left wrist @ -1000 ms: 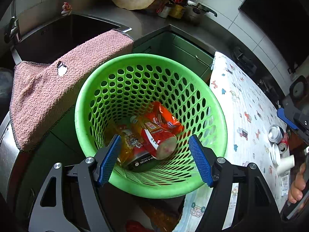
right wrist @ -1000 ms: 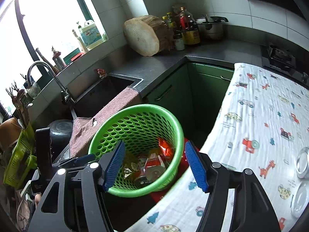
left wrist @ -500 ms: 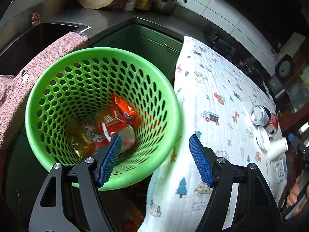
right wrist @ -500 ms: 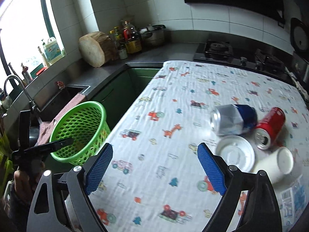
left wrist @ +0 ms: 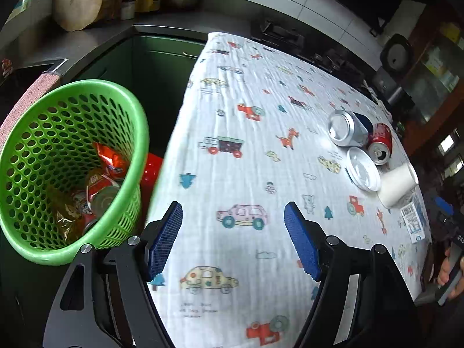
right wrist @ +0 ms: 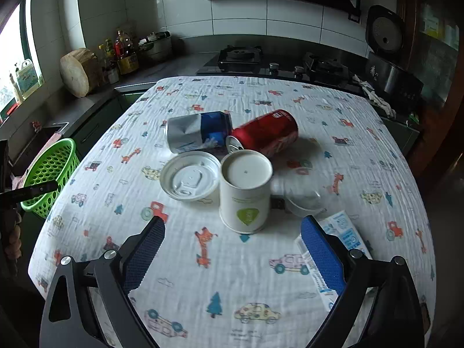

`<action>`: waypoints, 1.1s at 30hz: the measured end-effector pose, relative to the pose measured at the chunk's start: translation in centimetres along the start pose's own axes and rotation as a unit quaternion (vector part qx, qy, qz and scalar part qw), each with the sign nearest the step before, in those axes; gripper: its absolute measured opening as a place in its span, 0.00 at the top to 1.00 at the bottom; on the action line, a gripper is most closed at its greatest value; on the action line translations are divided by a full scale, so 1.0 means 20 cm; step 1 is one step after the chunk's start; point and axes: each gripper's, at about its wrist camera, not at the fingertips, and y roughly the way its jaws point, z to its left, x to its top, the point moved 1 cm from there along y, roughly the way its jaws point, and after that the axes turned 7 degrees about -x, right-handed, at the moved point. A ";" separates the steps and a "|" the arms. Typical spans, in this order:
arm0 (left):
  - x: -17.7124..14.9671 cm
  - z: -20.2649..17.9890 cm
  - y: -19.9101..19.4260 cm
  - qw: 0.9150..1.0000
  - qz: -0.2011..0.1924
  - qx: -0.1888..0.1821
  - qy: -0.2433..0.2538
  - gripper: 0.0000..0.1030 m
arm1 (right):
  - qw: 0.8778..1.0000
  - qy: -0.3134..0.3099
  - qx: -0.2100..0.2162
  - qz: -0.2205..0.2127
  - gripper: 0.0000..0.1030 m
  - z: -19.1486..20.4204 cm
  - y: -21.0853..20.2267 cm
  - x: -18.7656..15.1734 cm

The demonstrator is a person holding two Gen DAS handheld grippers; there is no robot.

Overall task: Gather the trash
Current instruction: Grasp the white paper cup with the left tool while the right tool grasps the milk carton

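Note:
On the table's printed cloth (right wrist: 232,261) lie a dented silver-blue can (right wrist: 197,134), a red can (right wrist: 266,132), a white lid (right wrist: 190,179), a white paper cup (right wrist: 246,191) lying on its side, a clear plastic lid (right wrist: 304,200) and a white-blue wrapper (right wrist: 345,236). My right gripper (right wrist: 232,253) is open and empty, just short of the cup. My left gripper (left wrist: 233,237) is open and empty over the table's left edge. The green basket (left wrist: 127,110) holds snack wrappers (left wrist: 110,159). The cans (left wrist: 348,129) also show in the left wrist view.
A dark counter (right wrist: 162,69) with bottles and a wood block (right wrist: 76,71) runs behind the table, with a gas hob (right wrist: 240,58) and a rice cooker (right wrist: 388,66). A pink towel (left wrist: 32,92) hangs by the basket. The basket (right wrist: 50,171) shows left in the right wrist view.
Both grippers have swung right, from over the basket to the table. The right one has closed in on the cup and cans. Both stay open.

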 end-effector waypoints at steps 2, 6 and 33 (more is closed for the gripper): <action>-0.01 -0.08 0.03 1.000 0.006 -0.006 0.011 0.30 | 1.000 -0.004 -0.006 0.007 0.11 -0.07 0.02 -0.03; -0.03 -0.26 0.09 0.999 0.012 -0.019 0.048 0.30 | 0.999 -0.012 -0.018 0.024 0.11 -0.23 0.08 -0.09; -0.04 -1.14 0.55 0.966 0.052 -0.108 0.227 0.19 | 0.992 -0.076 0.020 0.097 0.25 -0.48 0.43 -0.18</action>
